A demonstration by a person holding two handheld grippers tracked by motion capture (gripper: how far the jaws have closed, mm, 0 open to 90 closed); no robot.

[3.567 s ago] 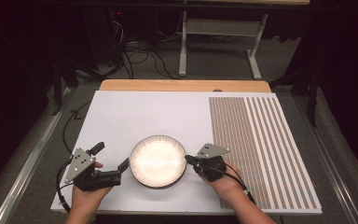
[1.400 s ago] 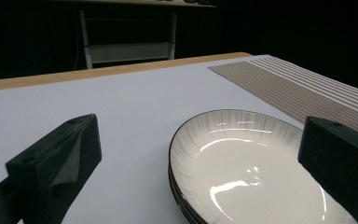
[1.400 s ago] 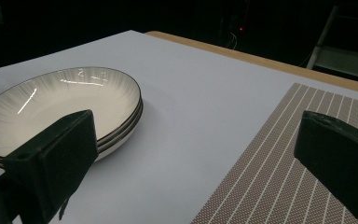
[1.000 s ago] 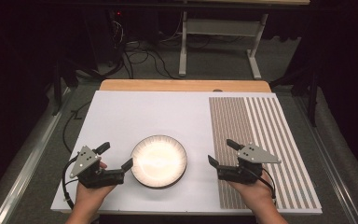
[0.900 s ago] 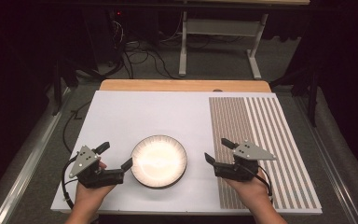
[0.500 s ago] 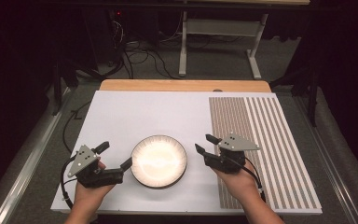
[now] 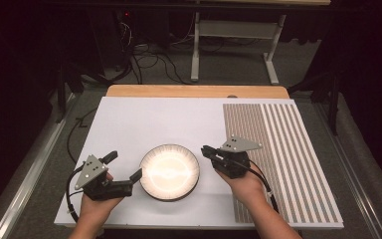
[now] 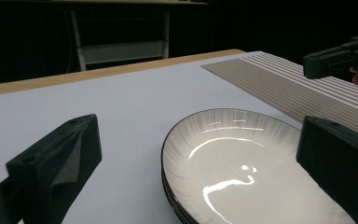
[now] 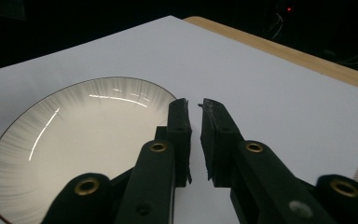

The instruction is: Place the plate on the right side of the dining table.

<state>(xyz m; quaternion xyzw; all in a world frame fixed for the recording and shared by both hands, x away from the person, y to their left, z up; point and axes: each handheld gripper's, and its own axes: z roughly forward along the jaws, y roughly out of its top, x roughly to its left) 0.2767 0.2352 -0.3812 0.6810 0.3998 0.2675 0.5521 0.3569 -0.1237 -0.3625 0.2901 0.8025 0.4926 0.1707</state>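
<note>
Two grippers are held at either side of a plate (image 7: 169,172), which rests on the white board (image 7: 144,119) near its front edge. The left gripper (image 7: 125,171) is spread wide, one jaw close by the plate's left rim. The right gripper (image 7: 205,150) sits just beside the right rim; its jaws have just been closing and are nearly pressed together, with nothing seen between them.

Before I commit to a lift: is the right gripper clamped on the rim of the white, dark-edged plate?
No: in the right gripper view the right gripper has its jaws almost together with nothing between them, just off the rim of the white plate.
</note>
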